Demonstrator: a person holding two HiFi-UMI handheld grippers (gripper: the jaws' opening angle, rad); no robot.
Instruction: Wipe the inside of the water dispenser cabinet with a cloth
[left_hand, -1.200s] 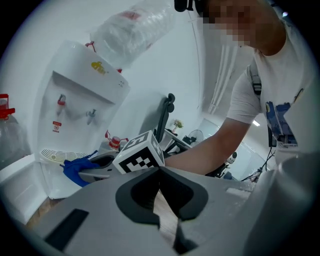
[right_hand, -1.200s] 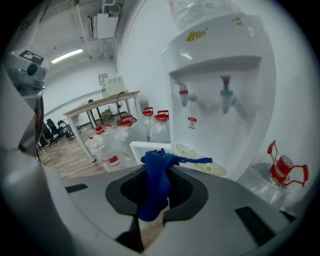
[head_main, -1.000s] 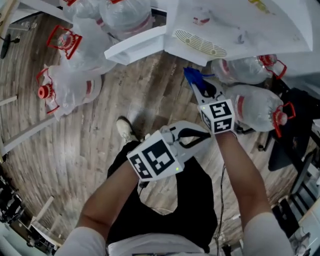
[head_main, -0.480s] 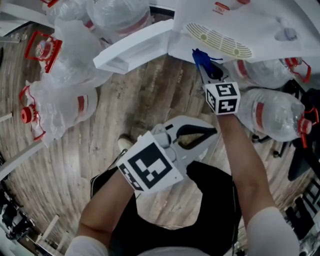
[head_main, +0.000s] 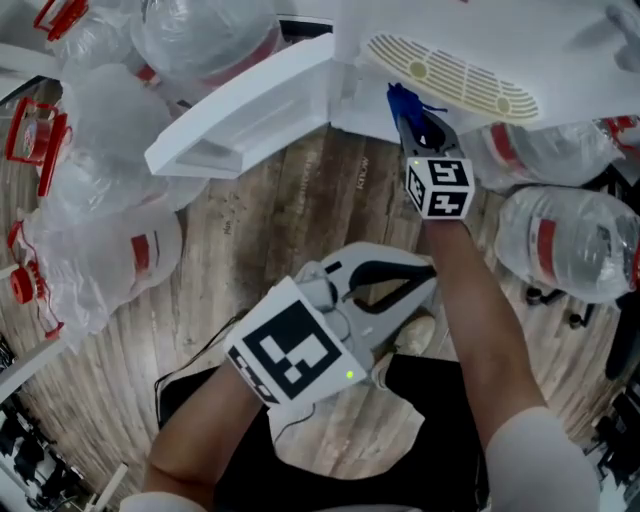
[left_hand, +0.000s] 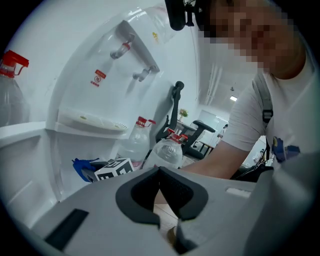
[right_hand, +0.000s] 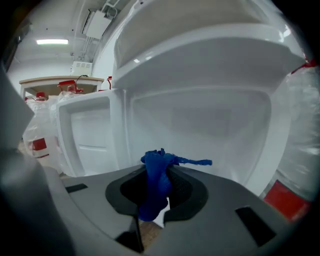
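- Blue cloth (right_hand: 157, 167): bunched and pinched between the jaws of the right gripper (head_main: 405, 112), a crumpled tuft and one thin strand poking out past the tips.
- Position of cloth: at the mouth of the open water dispenser cabinet (right_hand: 200, 122), below the slotted drip tray (head_main: 450, 75); contact with any inner wall not determinable.
- Cabinet: white, hollow, back wall and side walls in plain sight in the right gripper view; door (head_main: 240, 110) swung wide open to the left.
- Right gripper: jaws pressed in on the cloth, dark pads on either side of it; pointed straight into the cavity, marker cube facing up towards the head camera.
- Right forearm (head_main: 470, 300): stretched forward and nearly straight, reaching to the foot of the dispenser.
- Left gripper (left_hand: 160, 172): pads closed tip to tip, nothing between them; held back near the body, well apart from the cabinet, angled towards the right gripper.
- Left forearm (head_main: 210, 420): bent and drawn in close to the torso.
- Surroundings: wooden plank floor (head_main: 290, 210); large clear water bottles with red caps to the right (head_main: 570, 245) and to the left (head_main: 100, 250) of the dispenser; two taps (left_hand: 142, 75) above the drip tray in the left gripper view.
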